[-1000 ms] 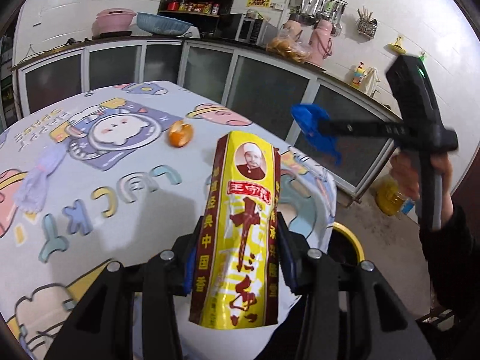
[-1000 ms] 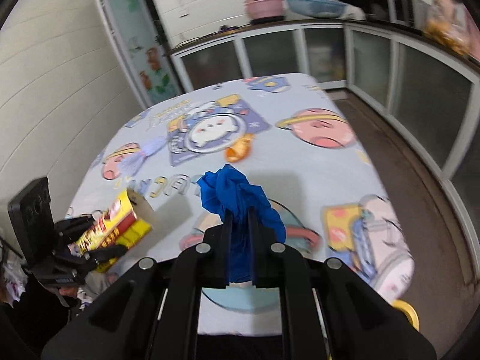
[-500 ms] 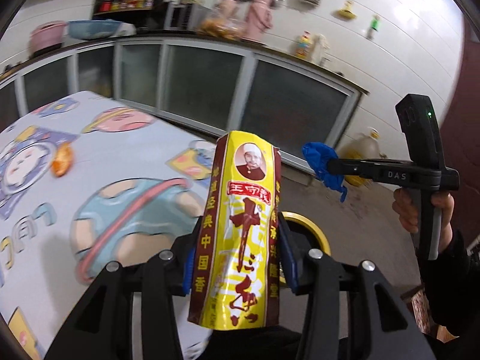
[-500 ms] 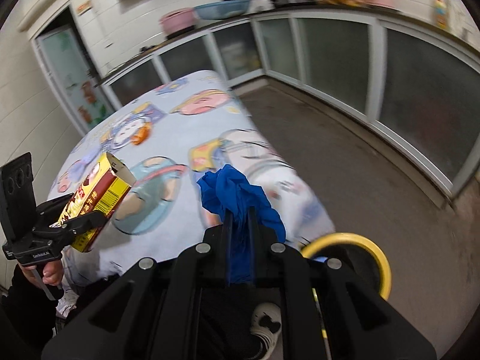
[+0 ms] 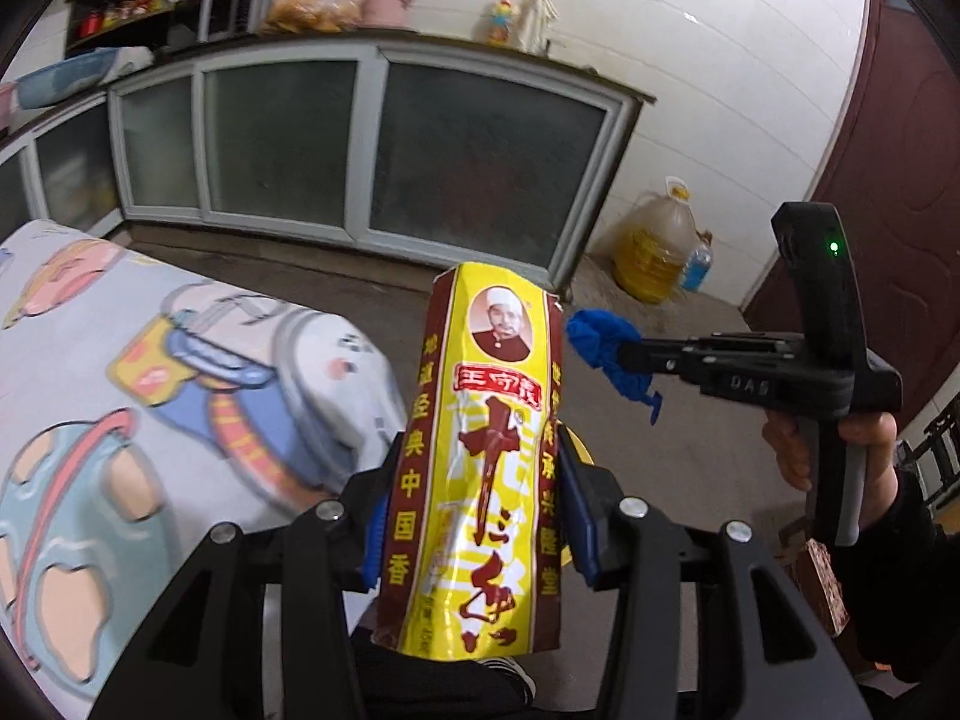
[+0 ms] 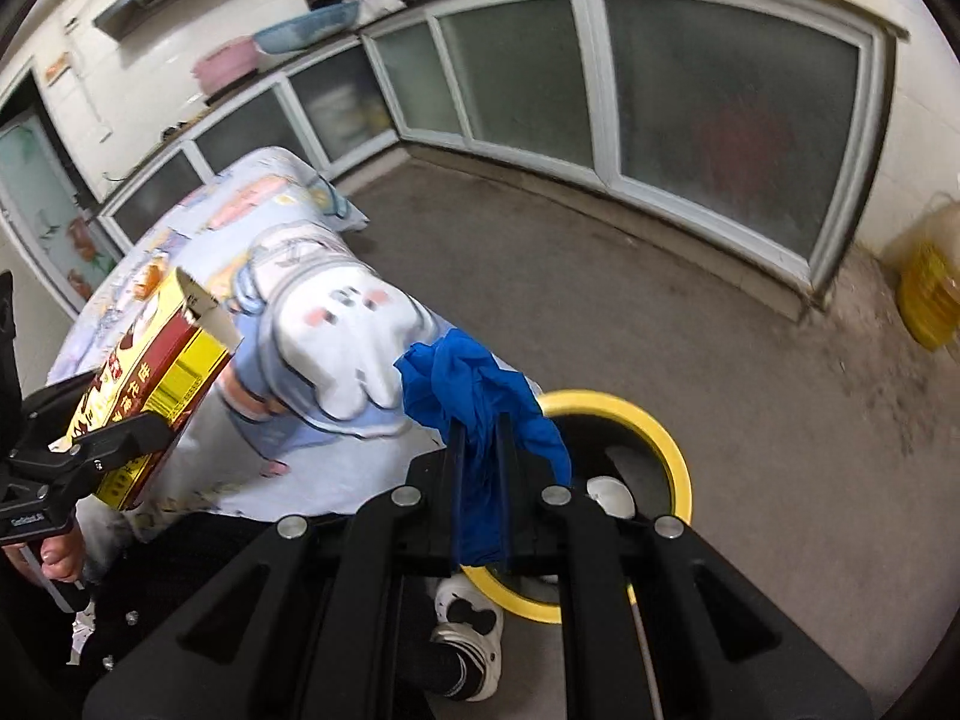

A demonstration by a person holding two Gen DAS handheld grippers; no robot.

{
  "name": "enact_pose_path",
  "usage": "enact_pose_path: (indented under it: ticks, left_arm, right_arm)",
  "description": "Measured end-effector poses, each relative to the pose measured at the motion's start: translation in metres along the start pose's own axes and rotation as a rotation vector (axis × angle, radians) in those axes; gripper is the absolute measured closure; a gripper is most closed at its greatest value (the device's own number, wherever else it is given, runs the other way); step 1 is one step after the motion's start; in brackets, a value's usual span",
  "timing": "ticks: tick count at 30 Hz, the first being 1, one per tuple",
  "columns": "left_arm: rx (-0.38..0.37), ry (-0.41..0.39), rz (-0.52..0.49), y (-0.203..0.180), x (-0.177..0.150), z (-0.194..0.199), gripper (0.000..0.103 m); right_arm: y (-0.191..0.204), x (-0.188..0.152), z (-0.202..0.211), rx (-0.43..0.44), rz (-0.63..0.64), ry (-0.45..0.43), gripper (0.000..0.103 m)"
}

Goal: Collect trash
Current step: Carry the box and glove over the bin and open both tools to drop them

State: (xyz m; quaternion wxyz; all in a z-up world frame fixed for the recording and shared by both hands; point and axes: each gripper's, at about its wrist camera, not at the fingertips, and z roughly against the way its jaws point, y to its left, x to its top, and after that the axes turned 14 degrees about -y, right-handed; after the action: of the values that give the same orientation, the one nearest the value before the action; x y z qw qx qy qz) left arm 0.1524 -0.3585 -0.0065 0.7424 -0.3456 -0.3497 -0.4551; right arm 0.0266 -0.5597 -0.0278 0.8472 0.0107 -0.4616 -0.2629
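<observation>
Two pieces of trash are in hand: the left gripper (image 5: 474, 516) clamps a yellow-and-maroon seasoning packet (image 5: 480, 468), and the right gripper (image 6: 480, 480) pinches a crumpled blue glove (image 6: 480, 408) just above the yellow-rimmed bin (image 6: 654, 420) on the floor beside the table (image 6: 336, 312). Best to centre each piece over the bin's mouth before letting go, the limp glove first.

The walls (image 5: 750, 60) are white tile. Low cabinets (image 6: 720, 120) with frosted glass doors run along them (jars and bowls sit on top). The floor (image 6: 660, 312) is grey and dusty. A dark red door (image 5: 900, 192) stands at the right.
</observation>
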Motion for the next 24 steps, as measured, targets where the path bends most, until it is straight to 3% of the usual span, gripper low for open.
enact_pose_path:
  ticks: [15, 24]
  left_arm:
    - [-0.015, 0.189, -0.069, -0.035, -0.031, -0.118, 0.059]
    - [-0.018, 0.243, -0.083, -0.042, -0.038, -0.149, 0.056]
  right_arm:
    - [-0.073, -0.066, -0.073, -0.1, -0.188, 0.205, 0.095]
    - [-0.092, -0.077, -0.095, -0.152, -0.246, 0.262, 0.093]
